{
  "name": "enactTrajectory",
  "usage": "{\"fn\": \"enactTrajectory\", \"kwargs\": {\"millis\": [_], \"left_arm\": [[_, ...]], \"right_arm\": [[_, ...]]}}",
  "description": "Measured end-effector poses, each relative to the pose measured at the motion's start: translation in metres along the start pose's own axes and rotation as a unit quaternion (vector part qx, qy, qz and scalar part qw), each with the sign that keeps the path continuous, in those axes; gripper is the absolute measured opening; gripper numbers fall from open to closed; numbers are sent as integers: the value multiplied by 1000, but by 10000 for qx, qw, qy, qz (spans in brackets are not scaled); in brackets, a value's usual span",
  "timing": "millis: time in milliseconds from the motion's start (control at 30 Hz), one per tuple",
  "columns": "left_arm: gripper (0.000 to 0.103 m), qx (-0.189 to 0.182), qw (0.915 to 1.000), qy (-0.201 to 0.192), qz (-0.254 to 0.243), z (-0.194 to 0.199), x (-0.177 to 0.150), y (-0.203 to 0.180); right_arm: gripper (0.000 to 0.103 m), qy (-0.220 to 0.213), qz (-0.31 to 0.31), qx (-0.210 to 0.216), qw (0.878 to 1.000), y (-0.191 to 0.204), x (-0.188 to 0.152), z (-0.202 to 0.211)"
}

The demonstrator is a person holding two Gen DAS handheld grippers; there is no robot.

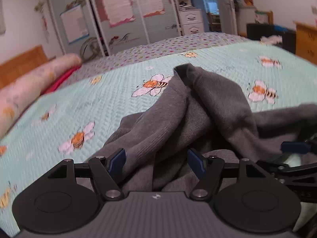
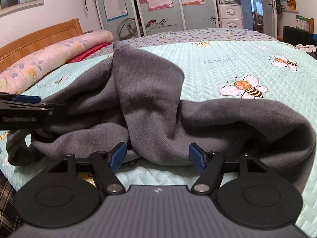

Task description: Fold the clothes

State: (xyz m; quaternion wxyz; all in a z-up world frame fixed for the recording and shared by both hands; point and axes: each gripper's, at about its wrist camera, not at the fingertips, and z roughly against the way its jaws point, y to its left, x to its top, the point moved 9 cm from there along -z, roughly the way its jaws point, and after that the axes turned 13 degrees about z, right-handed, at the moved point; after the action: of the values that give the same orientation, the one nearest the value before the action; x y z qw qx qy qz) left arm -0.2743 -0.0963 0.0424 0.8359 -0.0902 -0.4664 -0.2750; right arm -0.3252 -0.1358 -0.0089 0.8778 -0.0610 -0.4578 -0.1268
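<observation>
A: A bedroom: a bed under a mint quilt printed with bees, a wooden headboard and a long floral pillow far off to the left of both tools, wardrobe doors at the back.

B: And the clothing?

A: A grey garment lies crumpled on the quilt, straight ahead of both tools.

B: The left tool?

A: Its blue pads stand wide apart, with grey folds bunched between them, nothing pinched.

B: The right tool?

A: Also spread wide. The garment's near edge lies just ahead of its tips, unheld. The left tool reaches in from its left side.
</observation>
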Motion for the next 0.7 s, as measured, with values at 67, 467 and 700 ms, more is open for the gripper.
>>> {"fn": "enactTrajectory", "kwargs": {"millis": [67, 467, 700], "left_arm": [[71, 150, 9997, -41, -196, -14, 3, 1], [7, -187, 9907, -16, 1349, -42, 60, 80], [7, -240, 9879, 20, 1532, -60, 102, 93]], "right_arm": [[70, 0, 26, -8, 10000, 0, 0, -1], [70, -104, 185, -46, 9998, -3, 2, 0], [70, -290, 654, 40, 9974, 11, 23, -16]]}}
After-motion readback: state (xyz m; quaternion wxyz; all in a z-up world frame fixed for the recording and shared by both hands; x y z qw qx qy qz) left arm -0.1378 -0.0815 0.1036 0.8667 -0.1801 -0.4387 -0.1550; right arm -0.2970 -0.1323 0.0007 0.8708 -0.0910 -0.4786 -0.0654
